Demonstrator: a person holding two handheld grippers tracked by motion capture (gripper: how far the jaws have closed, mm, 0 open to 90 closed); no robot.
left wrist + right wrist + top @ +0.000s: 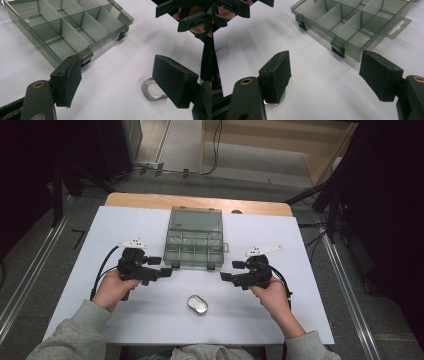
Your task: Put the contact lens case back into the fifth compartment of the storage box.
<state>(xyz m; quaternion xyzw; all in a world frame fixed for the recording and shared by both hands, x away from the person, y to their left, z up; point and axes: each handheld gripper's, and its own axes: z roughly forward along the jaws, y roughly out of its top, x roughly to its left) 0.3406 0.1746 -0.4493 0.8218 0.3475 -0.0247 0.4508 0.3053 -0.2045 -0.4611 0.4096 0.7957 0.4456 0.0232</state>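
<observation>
We find both grippers, left (161, 265) and right (231, 270), wide open and empty, flanking the tin (198, 304) near the desk's (130, 222) front edge, with the box (194, 240) lying open, presumably to receive it.

The high view is shot from above the near edge, looking forward and down over the whole table (125, 220). Both gripper views sit low and close, aimed inward, and the compartment box (75, 27) gets caught in each.
</observation>
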